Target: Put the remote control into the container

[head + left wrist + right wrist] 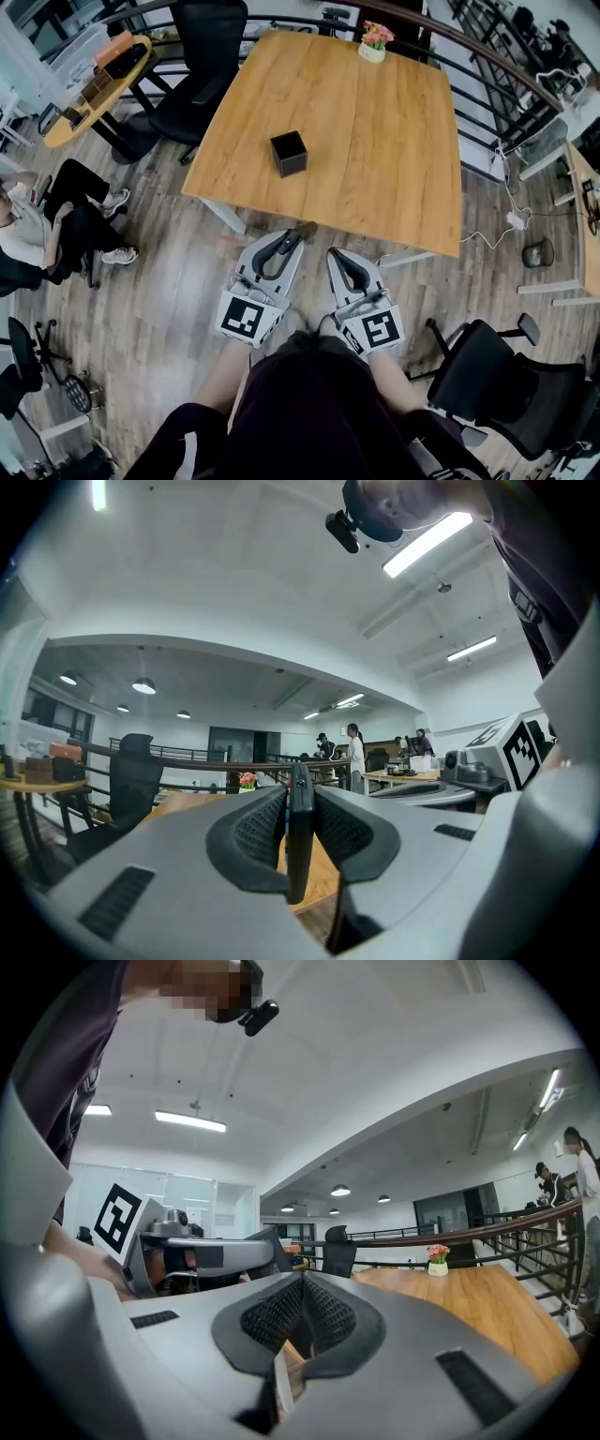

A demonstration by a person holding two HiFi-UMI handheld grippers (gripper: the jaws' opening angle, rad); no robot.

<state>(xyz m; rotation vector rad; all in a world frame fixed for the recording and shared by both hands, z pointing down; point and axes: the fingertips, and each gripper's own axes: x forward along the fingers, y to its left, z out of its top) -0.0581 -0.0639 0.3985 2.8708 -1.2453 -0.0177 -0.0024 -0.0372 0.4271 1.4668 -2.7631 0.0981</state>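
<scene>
My left gripper [296,236] is shut on a slim black remote control [299,829], which stands edge-on between the pads in the left gripper view. In the head view the remote's tip [306,228] pokes out just short of the wooden table's near edge [319,220]. A black open-topped cube container [288,153] sits on the table, well ahead of both grippers. My right gripper [335,255] hangs beside the left one, below the table edge. Its jaws [302,1283] are shut with nothing between them. Both grippers are held close to my body.
A small flower pot [373,43] stands at the table's far edge. Black office chairs stand at the far left [192,70] and near right [497,375]. A person [56,220] sits at the left. A railing [487,66] runs behind the table, and a cable lies on the floor [497,230].
</scene>
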